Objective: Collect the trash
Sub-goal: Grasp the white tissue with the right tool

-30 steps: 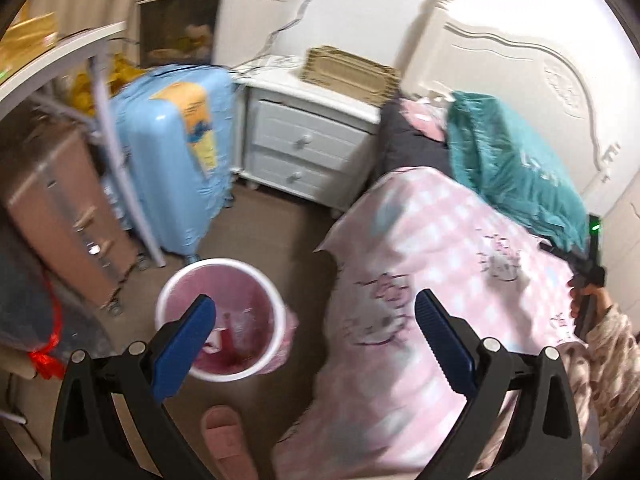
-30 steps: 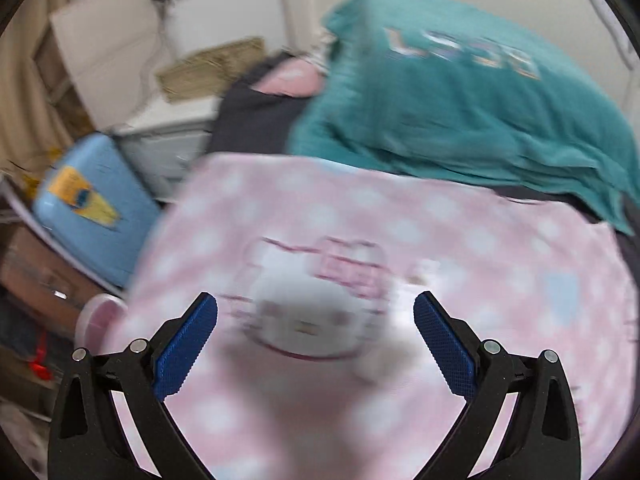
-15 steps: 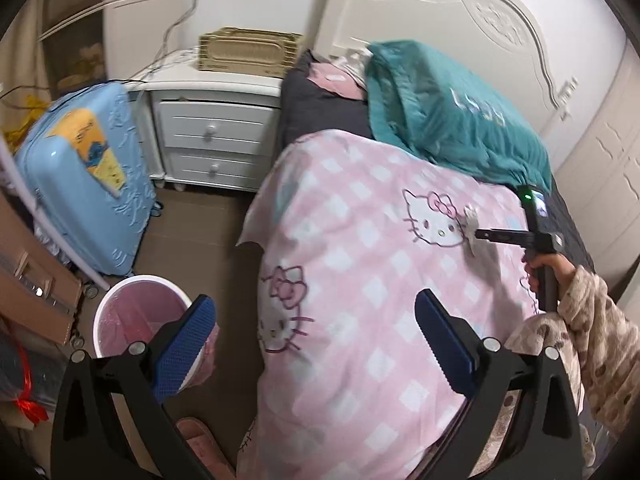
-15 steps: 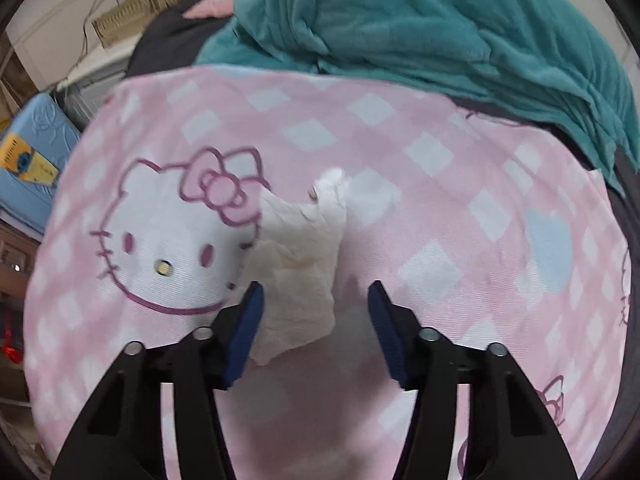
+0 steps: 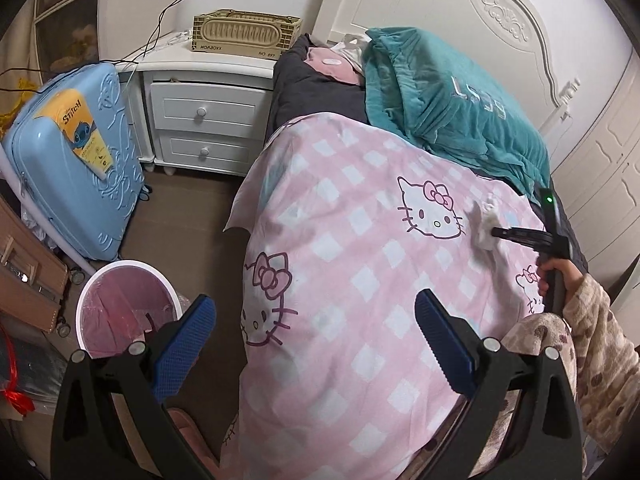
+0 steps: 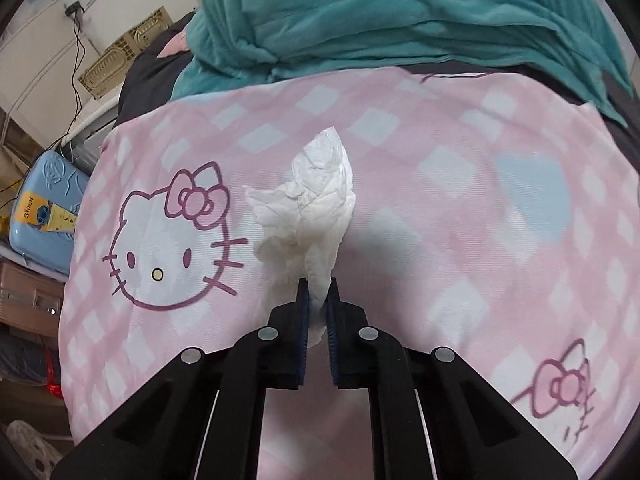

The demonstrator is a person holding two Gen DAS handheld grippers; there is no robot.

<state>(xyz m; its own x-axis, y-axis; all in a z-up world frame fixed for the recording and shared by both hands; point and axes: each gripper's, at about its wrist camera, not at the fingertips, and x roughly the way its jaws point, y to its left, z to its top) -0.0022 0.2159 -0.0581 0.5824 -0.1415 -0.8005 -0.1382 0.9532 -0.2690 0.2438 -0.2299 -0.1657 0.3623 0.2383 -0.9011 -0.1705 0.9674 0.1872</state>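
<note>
A crumpled white tissue (image 6: 312, 208) lies on the pink Hello Kitty blanket (image 6: 440, 240) of the bed. My right gripper (image 6: 317, 292) is shut on the tissue's near end; the rest of it sticks out ahead of the fingers. In the left wrist view the tissue (image 5: 486, 224) shows at the tip of the right gripper (image 5: 496, 233). My left gripper (image 5: 312, 332) is open and empty, held above the bed's left edge. A white trash bin (image 5: 128, 308) with a pink liner stands on the floor by the bed, under the left finger (image 5: 184, 344).
A blue Stitch suitcase (image 5: 76, 152) stands left of the bin. A white nightstand (image 5: 204, 116) with a beige crate (image 5: 246, 36) is behind it. A teal blanket (image 5: 448, 96) covers the bed's head. A pink slipper (image 5: 192, 440) lies on the floor.
My right gripper has come down onto the blanket and shut on the tissue. My left gripper has swung from over the bin towards the bed and stayed open.
</note>
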